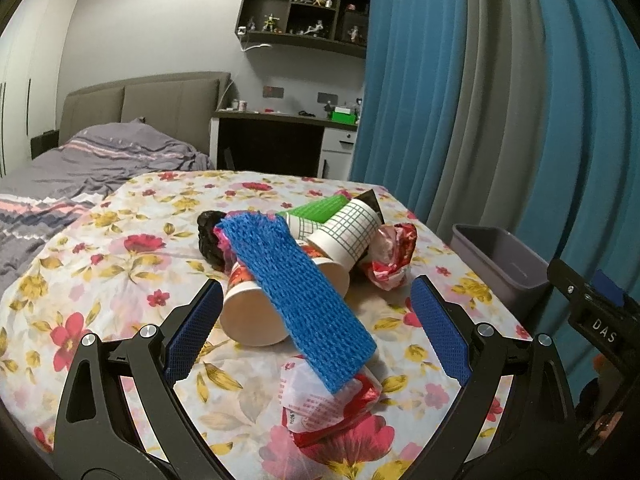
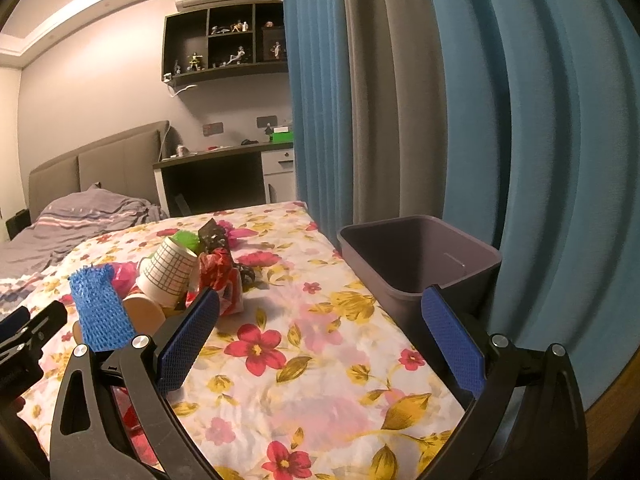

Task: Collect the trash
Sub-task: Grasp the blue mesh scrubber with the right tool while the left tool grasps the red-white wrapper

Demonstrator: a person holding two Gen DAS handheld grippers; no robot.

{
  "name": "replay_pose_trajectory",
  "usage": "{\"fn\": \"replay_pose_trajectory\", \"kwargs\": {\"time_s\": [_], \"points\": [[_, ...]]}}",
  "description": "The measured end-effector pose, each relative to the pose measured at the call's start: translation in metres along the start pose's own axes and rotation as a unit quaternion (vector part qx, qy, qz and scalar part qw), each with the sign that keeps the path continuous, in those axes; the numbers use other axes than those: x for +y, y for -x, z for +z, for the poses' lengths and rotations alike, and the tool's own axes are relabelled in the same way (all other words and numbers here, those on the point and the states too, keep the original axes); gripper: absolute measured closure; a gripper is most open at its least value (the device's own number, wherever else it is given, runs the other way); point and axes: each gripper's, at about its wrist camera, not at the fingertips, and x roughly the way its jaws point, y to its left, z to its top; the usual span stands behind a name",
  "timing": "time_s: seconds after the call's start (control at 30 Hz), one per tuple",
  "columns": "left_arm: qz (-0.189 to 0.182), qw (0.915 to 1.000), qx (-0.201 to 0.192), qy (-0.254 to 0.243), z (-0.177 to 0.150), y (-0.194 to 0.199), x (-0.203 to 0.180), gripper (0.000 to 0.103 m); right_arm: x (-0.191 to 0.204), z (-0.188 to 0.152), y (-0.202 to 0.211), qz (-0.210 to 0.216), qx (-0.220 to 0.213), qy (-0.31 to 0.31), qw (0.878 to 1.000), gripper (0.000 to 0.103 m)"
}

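A pile of trash lies on the floral tablecloth. A blue foam net lies on top of a paper cup on its side. Behind are a grid-pattern cup, a green foam net, a dark net and a crumpled red-white wrapper. Another red-white wrapper lies nearest. My left gripper is open, its jaws either side of the cup and blue net. My right gripper is open and empty over the cloth, right of the pile, next to the grey bin.
The grey bin stands at the table's right edge against blue-grey curtains. A bed lies beyond the table on the left, a desk behind. The right gripper's body shows at the right of the left wrist view.
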Motion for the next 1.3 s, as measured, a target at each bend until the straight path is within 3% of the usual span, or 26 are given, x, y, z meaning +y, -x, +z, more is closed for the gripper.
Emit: {"fn": "replay_pose_trajectory", "kwargs": {"time_s": [0.27, 0.47, 0.63, 0.73, 0.9, 1.1, 1.3], "points": [[0.023, 0.9996, -0.004, 0.012, -0.004, 0.005, 0.026, 0.01, 0.027, -0.007, -0.003, 0.055, 0.006, 0.025, 0.998, 0.005], [0.097, 0.9944, -0.027, 0.031, 0.003, 0.017, 0.067, 0.01, 0.076, -0.016, -0.005, 0.133, 0.02, 0.056, 0.989, 0.009], [0.138, 0.988, -0.027, 0.063, 0.008, 0.021, 0.103, 0.01, 0.124, -0.028, -0.013, 0.188, 0.047, 0.083, 0.978, 0.014], [0.152, 0.9855, -0.025, 0.072, 0.007, 0.022, 0.117, 0.01, 0.148, -0.033, -0.017, 0.203, 0.056, 0.1, 0.972, 0.027], [0.155, 0.9842, -0.024, 0.081, 0.006, 0.022, 0.134, 0.01, 0.175, -0.043, -0.026, 0.212, 0.081, 0.129, 0.965, 0.037], [0.147, 0.9851, -0.022, 0.085, 0.003, 0.02, 0.138, 0.01, 0.188, -0.052, -0.041, 0.187, 0.091, 0.159, 0.965, 0.049], [0.135, 0.9871, -0.019, 0.083, 0.0, 0.016, 0.136, 0.01, 0.192, -0.058, -0.052, 0.18, 0.107, 0.171, 0.963, 0.08]]}}
